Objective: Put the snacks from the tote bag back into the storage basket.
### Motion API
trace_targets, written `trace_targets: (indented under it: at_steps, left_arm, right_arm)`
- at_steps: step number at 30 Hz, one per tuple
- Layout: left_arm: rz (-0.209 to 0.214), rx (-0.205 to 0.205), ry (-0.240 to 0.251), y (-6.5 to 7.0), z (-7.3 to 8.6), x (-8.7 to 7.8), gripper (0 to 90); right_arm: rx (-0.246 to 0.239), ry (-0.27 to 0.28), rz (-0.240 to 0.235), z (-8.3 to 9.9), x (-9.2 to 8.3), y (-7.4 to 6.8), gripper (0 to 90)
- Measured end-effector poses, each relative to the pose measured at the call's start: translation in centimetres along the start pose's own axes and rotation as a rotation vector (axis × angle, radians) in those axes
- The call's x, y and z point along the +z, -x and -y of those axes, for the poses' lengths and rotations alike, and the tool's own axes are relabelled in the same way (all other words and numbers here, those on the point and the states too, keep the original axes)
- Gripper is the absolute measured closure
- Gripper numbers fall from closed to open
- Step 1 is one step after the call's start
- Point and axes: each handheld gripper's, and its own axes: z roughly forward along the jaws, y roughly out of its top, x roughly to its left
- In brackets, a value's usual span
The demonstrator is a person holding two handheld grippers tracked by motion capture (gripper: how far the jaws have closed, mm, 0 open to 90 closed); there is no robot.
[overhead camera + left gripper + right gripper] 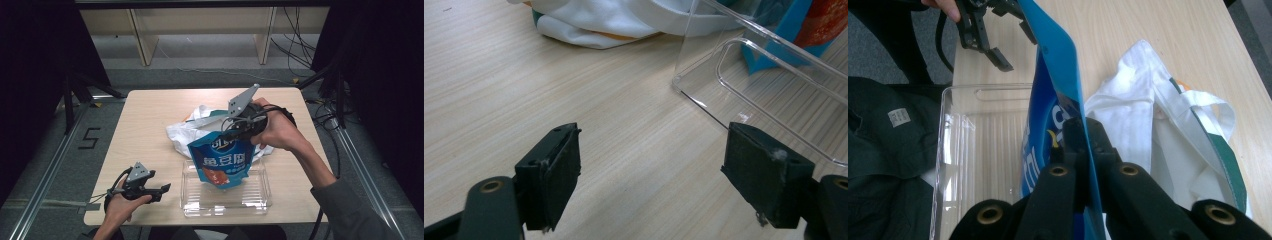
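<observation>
A blue snack pouch [222, 161] with white lettering hangs upright over a clear plastic tray [190, 200], its lower end inside the tray. My right gripper [231, 131] is shut on the pouch's top edge; in the right gripper view the jaws pinch the blue pouch [1058, 65] near its upper seam, at my right gripper [1079, 137]. My left gripper [162, 192] rests low at the table's front left, left of the tray. Its jaws stand wide apart with nothing between them, at my left gripper [651, 170], pointing toward the clear tray [704, 100].
A crumpled white cloth bag [187, 131] with green trim lies behind the tray, also seen as the white bag [1168, 130] and the bag [594, 25]. The wooden table [145, 125] has bare surface to the left. A dark garment [888, 165] sits beyond the near table edge.
</observation>
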Motion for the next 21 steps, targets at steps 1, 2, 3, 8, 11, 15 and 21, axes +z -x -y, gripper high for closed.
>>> trace_targets:
  at_steps: [1,2,3,8,11,15,21]
  left_arm:
    - [0.002,-0.006,0.004,0.1,0.0,0.0,22.0]
    - [0.001,-0.008,0.007,0.1,0.0,0.1,22.0]
    - [0.0,-0.007,0.006,0.1,0.0,0.0,22.0]
    - [0.003,-0.021,0.007,0.1,0.1,0.2,22.0]
    - [0.002,-0.007,0.005,0.1,0.0,0.0,22.0]
    - [-0.008,-0.03,0.036,0.2,0.1,0.3,22.0]
    - [0.001,-0.038,0.024,0.1,0.1,0.2,22.0]
  right_arm:
    - [0.002,-0.001,-0.009,0.1,0.1,0.0,90.0]
    - [-0.001,0.0,0.003,0.2,0.2,0.0,90.0]
    - [0.004,0.007,0.005,0.3,0.1,0.0,90.0]
    - [0.014,0.023,0.002,1.0,0.0,0.0,90.0]
    - [0.012,0.032,0.014,1.8,-0.1,0.3,90.0]
    - [0.073,0.1,0.014,2.8,-0.8,0.0,79.0]
    - [0.129,0.231,0.086,4.4,-2.5,-0.8,54.6]
